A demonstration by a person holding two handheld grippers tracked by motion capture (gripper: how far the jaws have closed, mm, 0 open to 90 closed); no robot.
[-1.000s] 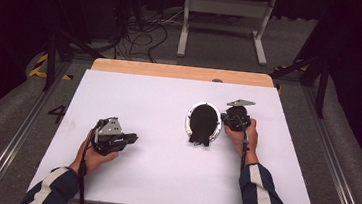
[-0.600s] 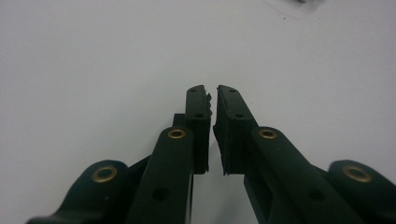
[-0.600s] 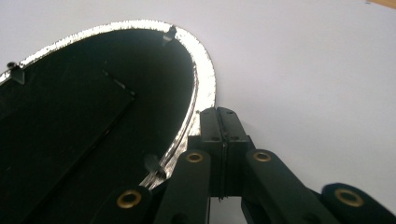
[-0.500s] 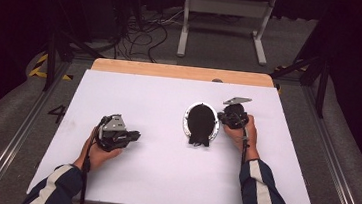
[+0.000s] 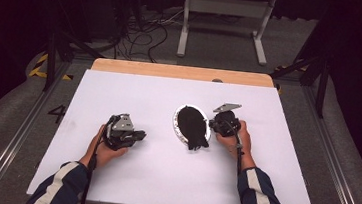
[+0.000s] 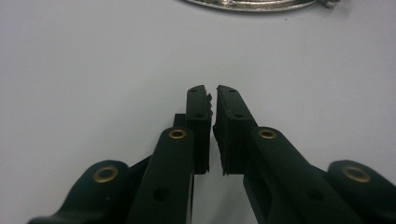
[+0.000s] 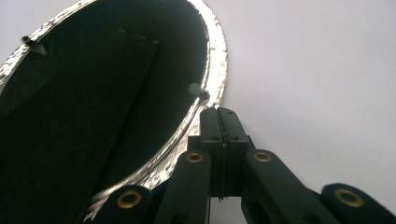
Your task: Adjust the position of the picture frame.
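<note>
While right gripper (image 7: 223, 114) sits with jaws pressed together at silver rim of oval frame (image 5: 192, 128), I judge work barely begun: frame lies face-down mid-table, black back up, not pinched. Left gripper (image 6: 212, 93) nearly closed, empty, parked well apart on white table (image 5: 139, 93). Grasp and lift left.

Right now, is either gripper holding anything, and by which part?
Nothing is held. The right gripper is shut empty against the frame's silver rim; the left gripper is shut, apart on the table.
</note>
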